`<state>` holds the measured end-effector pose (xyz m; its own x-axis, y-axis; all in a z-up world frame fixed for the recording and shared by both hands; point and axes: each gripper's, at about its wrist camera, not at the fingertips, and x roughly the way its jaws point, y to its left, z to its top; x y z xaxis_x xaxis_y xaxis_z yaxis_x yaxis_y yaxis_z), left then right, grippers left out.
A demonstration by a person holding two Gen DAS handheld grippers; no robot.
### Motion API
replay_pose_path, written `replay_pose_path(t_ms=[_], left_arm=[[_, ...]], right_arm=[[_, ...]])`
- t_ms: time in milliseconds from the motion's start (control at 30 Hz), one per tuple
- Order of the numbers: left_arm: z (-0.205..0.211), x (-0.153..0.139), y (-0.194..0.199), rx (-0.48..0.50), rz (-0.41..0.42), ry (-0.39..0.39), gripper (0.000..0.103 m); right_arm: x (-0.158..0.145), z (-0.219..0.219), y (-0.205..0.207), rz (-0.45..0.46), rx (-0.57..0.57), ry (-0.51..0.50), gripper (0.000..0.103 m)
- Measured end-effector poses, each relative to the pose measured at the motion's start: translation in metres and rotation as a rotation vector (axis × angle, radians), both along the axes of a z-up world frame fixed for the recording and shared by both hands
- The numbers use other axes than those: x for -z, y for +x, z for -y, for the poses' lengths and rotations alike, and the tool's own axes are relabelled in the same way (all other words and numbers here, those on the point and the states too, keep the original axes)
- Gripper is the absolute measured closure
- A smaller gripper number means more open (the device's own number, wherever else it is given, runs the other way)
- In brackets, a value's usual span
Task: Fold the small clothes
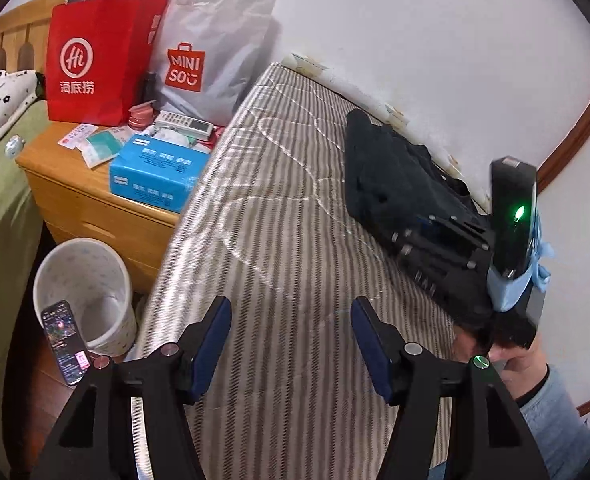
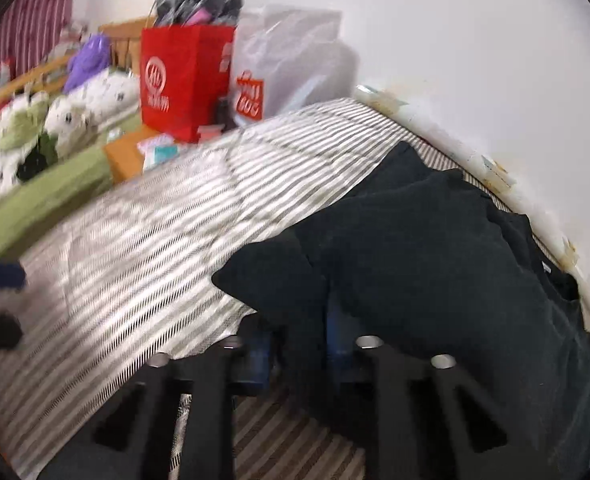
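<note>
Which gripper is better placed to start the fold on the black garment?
Right. The right gripper has its jaws closed on the black garment edge; the left gripper hangs open above bare striped mattress.

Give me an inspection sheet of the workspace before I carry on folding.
Surface: striped mattress, mostly bare.
Job's things: black garment heaped against the wall.
Clutter: red bag, white bag, tissue box on nightstand; bin and phone below.
Grippers: left gripper open, empty; right gripper shut on the garment's edge.
Cables: nothing seen.
Surroundings: second bed with pillows.
</note>
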<state>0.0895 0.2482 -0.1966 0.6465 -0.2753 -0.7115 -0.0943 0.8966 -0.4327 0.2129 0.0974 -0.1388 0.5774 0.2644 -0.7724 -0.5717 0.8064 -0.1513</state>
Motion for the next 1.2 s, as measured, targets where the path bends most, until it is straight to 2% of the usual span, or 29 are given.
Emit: replay_pose_path(t_ms=[67,167,233,300,367,467,567,667,767,833,900,1000,1033,1067,1200], left_arm=[[0.007,-0.002,0.004,0.011,-0.006,0.017,0.044],[0.02,-0.007,0.011,0.036,-0.009,0.049,0.044],[0.033,-0.012,0.017,0.061,0.0,0.059,0.044],[0.05,-0.018,0.026,0.087,0.014,0.064,0.044],[0.069,-0.022,0.036,0.116,0.022,0.061,0.044],[0.103,-0.028,0.052,0.175,0.03,0.072,0.044],[0.138,-0.032,0.064,0.243,0.047,0.096,0.044],[0.172,-0.035,0.073,0.302,0.07,0.111,0.044],[0.21,-0.033,0.081,0.363,0.098,0.131,0.044],[0.229,-0.032,0.084,0.393,0.101,0.131,0.044],[0.251,-0.029,0.088,0.428,0.095,0.125,0.044],[0.28,-0.027,0.091,0.478,0.096,0.15,0.042],[0.29,-0.026,0.091,0.495,0.102,0.161,0.04],[0.296,-0.026,0.091,0.504,0.106,0.169,0.039],[0.326,-0.023,0.094,0.532,0.108,0.219,0.037]], right_arm=[[-0.019,0.019,0.004,0.002,0.024,0.097,0.089],[-0.057,0.053,0.0,0.082,0.076,0.202,0.09],[-0.089,0.094,-0.002,0.147,0.138,0.276,0.09],[-0.109,0.136,-0.001,0.17,0.202,0.33,0.09],[-0.121,0.173,0.0,0.186,0.259,0.372,0.091],[-0.13,0.251,-0.007,0.215,0.38,0.439,0.091],[-0.127,0.313,-0.02,0.234,0.482,0.511,0.091],[-0.106,0.378,-0.035,0.229,0.602,0.541,0.091],[-0.073,0.42,-0.038,0.156,0.701,0.525,0.09],[-0.044,0.449,-0.036,0.052,0.75,0.538,0.089],[-0.03,0.464,-0.042,0.0,0.751,0.577,0.082],[-0.03,0.467,-0.051,0.048,0.773,0.553,0.061],[-0.031,0.468,-0.051,0.052,0.756,0.567,0.049],[-0.03,0.47,-0.049,0.046,0.744,0.586,0.043],[-0.024,0.468,-0.037,0.009,0.721,0.647,0.04]])
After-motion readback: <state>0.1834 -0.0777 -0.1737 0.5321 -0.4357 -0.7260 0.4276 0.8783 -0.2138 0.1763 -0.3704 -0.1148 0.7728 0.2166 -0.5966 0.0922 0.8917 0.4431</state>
